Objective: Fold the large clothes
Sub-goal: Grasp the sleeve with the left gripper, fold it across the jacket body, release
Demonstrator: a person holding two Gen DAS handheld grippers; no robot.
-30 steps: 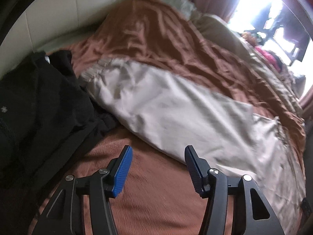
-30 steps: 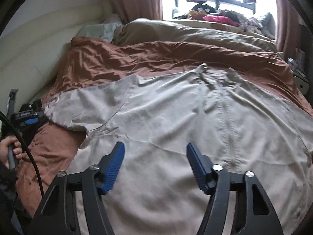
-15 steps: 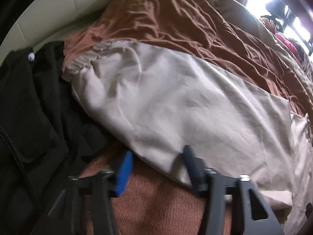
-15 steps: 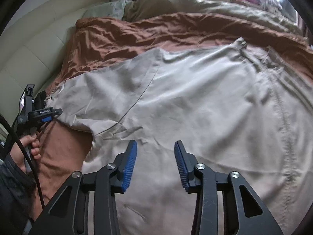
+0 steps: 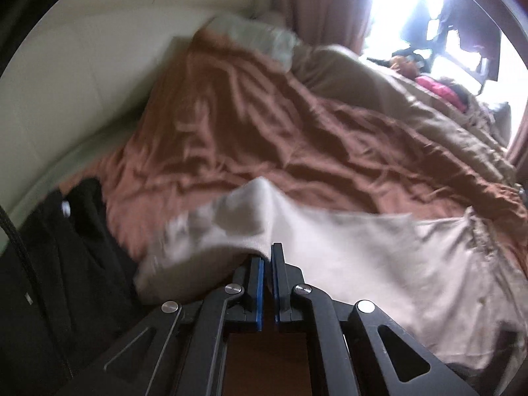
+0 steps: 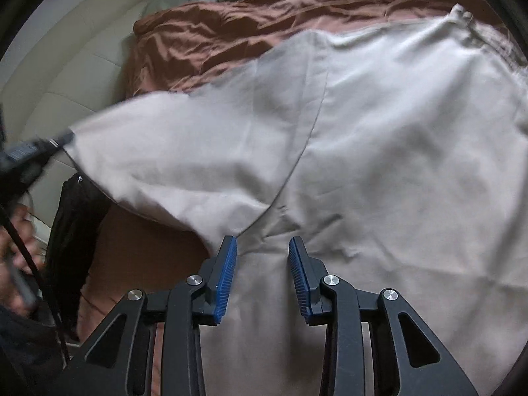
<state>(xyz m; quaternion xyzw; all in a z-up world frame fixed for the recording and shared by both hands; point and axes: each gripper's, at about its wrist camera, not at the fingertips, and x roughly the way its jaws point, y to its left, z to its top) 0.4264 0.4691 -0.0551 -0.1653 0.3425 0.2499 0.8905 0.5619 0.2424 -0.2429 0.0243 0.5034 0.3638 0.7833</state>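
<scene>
**Sleeve pinched and lifted on your left, right jaws narrowed over the body**

Since a second ago your left gripper (image 5: pixel 267 257) has gone from wide open above the bedding to fully closed, and the near edge of the beige garment (image 5: pixel 363 264) now sits clamped between its blue pads. That sleeve lay flat on the brown blanket (image 5: pixel 264 138) before; now it rises in a peak at your fingertips, with its cuff end hanging down blurred on the left, just beside the black clothing (image 5: pixel 66 264). In the right wrist view you can see the same thing from the side: the sleeve is pulled out taut toward the left gripper at the frame's left edge, where half a second ago it lay slack on the bed.

Your right gripper (image 6: pixel 262 247) has drawn closer to the cloth and its jaws have narrowed from a wide gap, then held at about the same width. They stand partly open over the garment's body, right by the seam where sleeve meets torso. Whether the pads press a fold of fabric is not clear from this angle; the cloth between them looks flat.

The garment otherwise remains spread across the bed, its far edge lying over the brown blanket, with the cream headboard (image 6: pixel 49 66) behind.
</scene>
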